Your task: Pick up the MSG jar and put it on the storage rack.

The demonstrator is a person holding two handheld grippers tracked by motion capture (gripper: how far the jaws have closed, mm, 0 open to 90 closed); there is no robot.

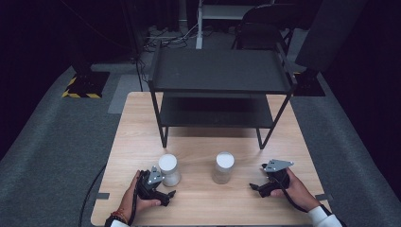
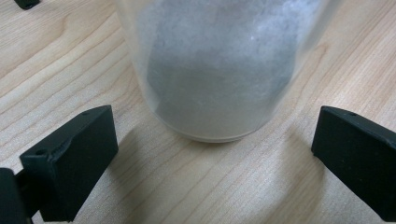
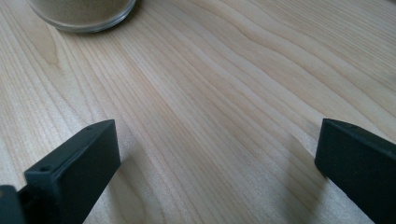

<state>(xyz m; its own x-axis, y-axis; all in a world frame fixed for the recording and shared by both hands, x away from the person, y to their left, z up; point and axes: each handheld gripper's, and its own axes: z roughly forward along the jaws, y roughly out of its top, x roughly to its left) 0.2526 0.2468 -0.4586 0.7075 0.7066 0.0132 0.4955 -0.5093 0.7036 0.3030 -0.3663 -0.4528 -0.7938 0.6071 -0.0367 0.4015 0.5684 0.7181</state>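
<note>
1. Resting low near the counter's [image 1: 203,208] front edge, the left gripper [image 1: 166,193] sat in the person's left hand [image 1: 135,198], toward the front-left corner.
2. Its jaws stood wide open, empty, with the left jar [image 1: 169,170] just ahead and touching neither one.
3. That jar, white-lidded with pale powder inside, stood upright on the counter; in the left gripper view the jar's [image 2: 215,74] base sat between the two black jaws but beyond their tips.
4. Over by the front-right corner, the right gripper [image 1: 255,187] lay in the right hand [image 1: 293,189], jaws equally wide and holding nothing.
5. The right jar [image 1: 223,168] stood upright near the counter's middle, apart from those jaws.
6. A black shelf rack [image 1: 217,71] occupied the counter's far half.
</note>
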